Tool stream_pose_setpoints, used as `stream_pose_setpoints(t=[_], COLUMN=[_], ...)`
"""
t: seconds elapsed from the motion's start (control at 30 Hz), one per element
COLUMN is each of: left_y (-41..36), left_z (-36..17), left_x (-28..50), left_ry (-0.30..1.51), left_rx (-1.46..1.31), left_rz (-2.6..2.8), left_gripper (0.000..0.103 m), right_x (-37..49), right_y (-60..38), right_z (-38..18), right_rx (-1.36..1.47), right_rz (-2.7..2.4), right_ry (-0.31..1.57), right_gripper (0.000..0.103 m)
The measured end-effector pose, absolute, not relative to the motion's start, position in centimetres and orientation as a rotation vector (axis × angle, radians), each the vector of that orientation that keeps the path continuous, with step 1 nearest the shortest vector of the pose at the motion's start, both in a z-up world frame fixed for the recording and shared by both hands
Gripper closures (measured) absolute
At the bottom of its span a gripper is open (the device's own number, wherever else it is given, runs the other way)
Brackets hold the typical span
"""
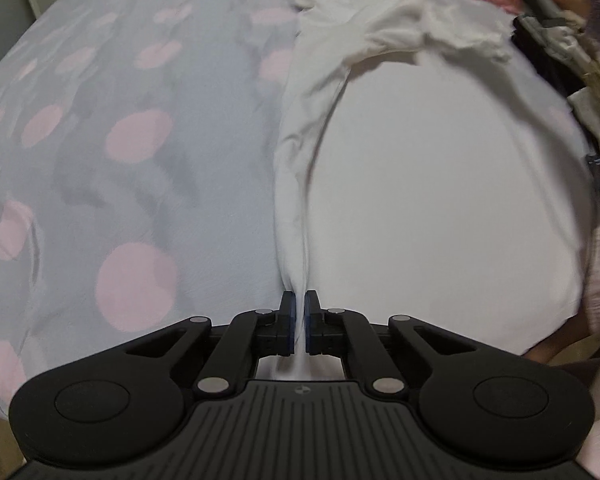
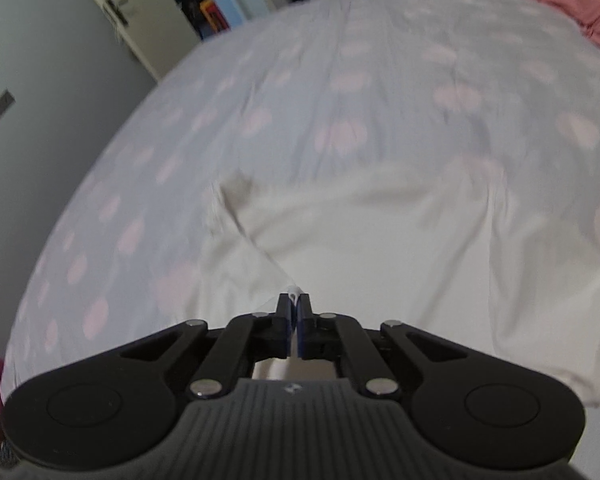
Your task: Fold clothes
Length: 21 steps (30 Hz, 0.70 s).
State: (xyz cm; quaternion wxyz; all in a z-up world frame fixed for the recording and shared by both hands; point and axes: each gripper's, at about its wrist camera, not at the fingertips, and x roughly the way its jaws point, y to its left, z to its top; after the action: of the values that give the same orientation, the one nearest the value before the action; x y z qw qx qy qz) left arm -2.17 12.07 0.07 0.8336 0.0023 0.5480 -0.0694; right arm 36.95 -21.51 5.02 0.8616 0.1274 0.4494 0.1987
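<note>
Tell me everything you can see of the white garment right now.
The white garment is plain, soft, thin-looking cloth, spread mostly flat on the dotted bedsheet. Its left edge is gathered into a long ridge running to the left tongs, which are shut on it. The far end is crumpled, with a sleeve-like part bunched there. The right tongs pinch another edge, pulling a crease toward a turned-up corner. No print or buttons show.

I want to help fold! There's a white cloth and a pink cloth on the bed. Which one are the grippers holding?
The white cloth. Both hand-held grippers pinch its edges, while the pink cloth lies untouched at the bed's far corner.
</note>
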Motion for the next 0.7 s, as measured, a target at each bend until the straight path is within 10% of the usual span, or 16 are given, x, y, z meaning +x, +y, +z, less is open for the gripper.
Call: stream_pose_setpoints(t=[0.7], left_y=[-2.8], left_z=[-3.2], left_x=[1.2], left_ry=[1.153], left_rx=[-0.211], left_rz=[-0.511], left_gripper=[0.101], right_x=[40.2], right_y=[-22.7], right_z=[5.7], right_rx=[0.296], right_rz=[0.325], right_ry=[0.798], right_gripper=[0.100])
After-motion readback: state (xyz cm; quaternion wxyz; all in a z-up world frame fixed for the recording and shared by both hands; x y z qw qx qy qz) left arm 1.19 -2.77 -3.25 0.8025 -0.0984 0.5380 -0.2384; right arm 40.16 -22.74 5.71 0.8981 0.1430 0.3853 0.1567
